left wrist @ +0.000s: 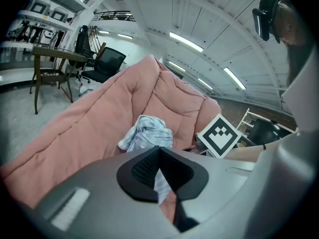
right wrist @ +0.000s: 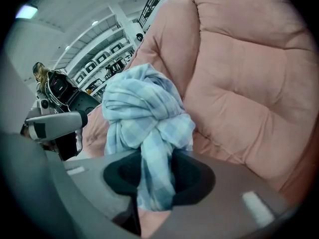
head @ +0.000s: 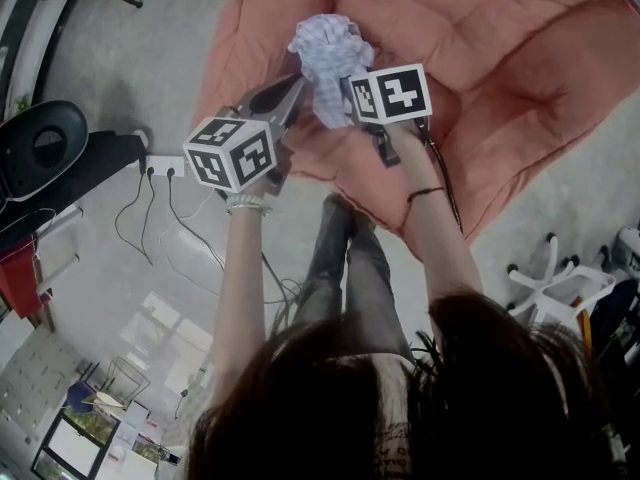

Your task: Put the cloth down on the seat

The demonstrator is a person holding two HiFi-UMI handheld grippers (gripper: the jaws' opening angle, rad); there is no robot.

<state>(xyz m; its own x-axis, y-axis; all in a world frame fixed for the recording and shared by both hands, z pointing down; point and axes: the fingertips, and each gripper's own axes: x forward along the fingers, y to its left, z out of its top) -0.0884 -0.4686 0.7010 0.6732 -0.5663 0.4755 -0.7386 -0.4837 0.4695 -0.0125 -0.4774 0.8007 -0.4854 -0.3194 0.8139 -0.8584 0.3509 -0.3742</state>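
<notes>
Blue-and-white checked fabric, the cloth [head: 325, 53], is bunching into a knotted wad over the near part of the salmon-pink padded seat [head: 480, 58]. I am holding it up between both tools, and as far as I can judge it is not yet resting on the seat. My right gripper [right wrist: 157, 173] is clenching the cloth's thick hanging tail, which is filling the whole gap between its pads. My left gripper [left wrist: 160, 171] is looking nearly closed, and a thinner strip of the same cloth is passing between its jaws, so I am reading it as pinching that strip.

What the coming move turns on is this: the wad is sitting just beyond both sets of fingertips, further over the seat than my hands. Its long axis is running from the knot back and down through my right gripper. The seat's padded surface is lying below and beyond the wad, with its back panel rising behind. Both hands are equally close, but the right one is carrying most of the bulk. I judge that lowering toward the seat and then letting go on both sides is what remains.

I am finding no brand, label or legible writing on the cloth or the seat. The marker cubes [head: 232, 153] are showing only black-and-white square patterns.
</notes>
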